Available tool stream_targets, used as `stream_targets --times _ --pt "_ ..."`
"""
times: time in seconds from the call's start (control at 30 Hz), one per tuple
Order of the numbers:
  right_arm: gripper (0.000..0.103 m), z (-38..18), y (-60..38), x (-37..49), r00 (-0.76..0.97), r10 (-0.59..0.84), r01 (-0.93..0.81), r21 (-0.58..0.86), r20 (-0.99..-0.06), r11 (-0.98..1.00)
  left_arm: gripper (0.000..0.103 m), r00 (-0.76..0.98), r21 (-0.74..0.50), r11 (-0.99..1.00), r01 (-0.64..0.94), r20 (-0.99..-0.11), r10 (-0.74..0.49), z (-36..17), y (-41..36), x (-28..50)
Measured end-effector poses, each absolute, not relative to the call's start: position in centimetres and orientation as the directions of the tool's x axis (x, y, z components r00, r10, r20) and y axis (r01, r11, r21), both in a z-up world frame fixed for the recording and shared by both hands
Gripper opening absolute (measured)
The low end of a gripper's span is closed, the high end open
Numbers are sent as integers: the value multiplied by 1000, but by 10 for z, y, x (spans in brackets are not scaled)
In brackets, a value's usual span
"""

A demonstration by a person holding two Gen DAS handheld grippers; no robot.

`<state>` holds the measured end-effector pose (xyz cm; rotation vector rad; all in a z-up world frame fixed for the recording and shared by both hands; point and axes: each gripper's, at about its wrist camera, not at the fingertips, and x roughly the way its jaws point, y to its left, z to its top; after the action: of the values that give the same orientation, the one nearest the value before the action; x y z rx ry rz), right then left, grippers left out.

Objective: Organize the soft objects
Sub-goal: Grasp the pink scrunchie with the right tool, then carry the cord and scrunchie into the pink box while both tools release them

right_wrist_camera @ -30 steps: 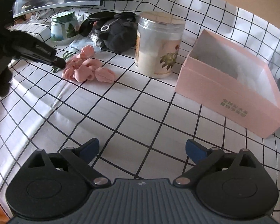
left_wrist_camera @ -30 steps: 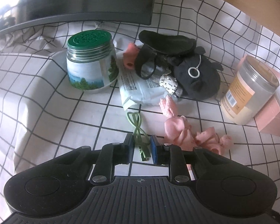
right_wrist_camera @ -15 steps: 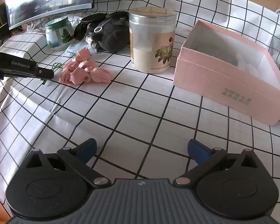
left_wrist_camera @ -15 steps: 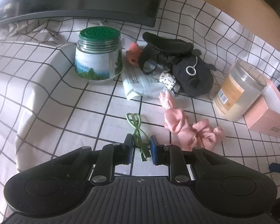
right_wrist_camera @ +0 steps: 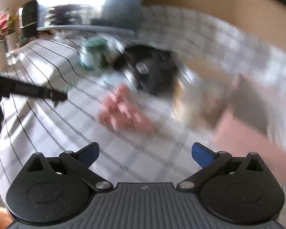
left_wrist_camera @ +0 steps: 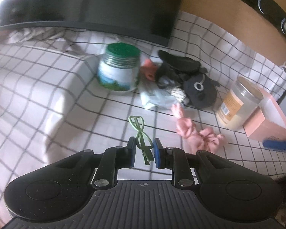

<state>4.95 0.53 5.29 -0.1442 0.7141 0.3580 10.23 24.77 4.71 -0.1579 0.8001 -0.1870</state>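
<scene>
My left gripper [left_wrist_camera: 144, 150] is shut on a thin green looped hair clip [left_wrist_camera: 140, 133], whose loops stick out ahead of the blue pads above the checked cloth. The same gripper's fingertips [right_wrist_camera: 61, 95] show at the left of the blurred right wrist view. A crumpled pink soft cloth [left_wrist_camera: 198, 135] [right_wrist_camera: 124, 112] lies just right of the clip. Behind it rests a black soft pouch with a ring [left_wrist_camera: 198, 87] [right_wrist_camera: 152, 72]. My right gripper [right_wrist_camera: 145, 152] stands open and holds nothing; one blue fingertip [left_wrist_camera: 274, 145] reaches into the left wrist view.
A green-lidded jar [left_wrist_camera: 120, 70], a white packet [left_wrist_camera: 154, 97] and a clear jar with cream contents [left_wrist_camera: 238, 105] stand on the cloth. An open pink box [left_wrist_camera: 265, 126] [right_wrist_camera: 238, 133] sits at the right. A dark monitor [left_wrist_camera: 104, 5] lines the back.
Both grippers have drawn back and risen, so the objects look smaller and farther off. The green clip stays between the left pads. The right wrist view has swung left and blurred.
</scene>
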Motion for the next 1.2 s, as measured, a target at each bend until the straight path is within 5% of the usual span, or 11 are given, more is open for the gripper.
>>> stream_targets --times 0.23,0.33,0.4,0.5,0.8,1.2 --pt "86 51 63 105 664 318 -442 -13 -677 897 23 690 -237 969 75 -689 -222 49 276 86" --pt "71 46 77 130 617 328 -441 31 -715 897 23 693 -242 968 72 -686 -223 50 288 80" --pt "44 41 82 145 572 323 -438 52 -754 897 23 695 -249 966 67 -683 -224 50 296 78" --pt "19 41 86 162 508 312 -433 75 -803 898 23 704 -255 964 70 -672 -229 55 306 81" --pt "17 158 41 158 614 430 -421 186 -662 888 23 808 -219 956 196 -517 -284 125 301 129" --pt "17 282 -59 162 870 288 -277 87 -401 957 23 841 -126 909 397 -347 -415 219 199 216"
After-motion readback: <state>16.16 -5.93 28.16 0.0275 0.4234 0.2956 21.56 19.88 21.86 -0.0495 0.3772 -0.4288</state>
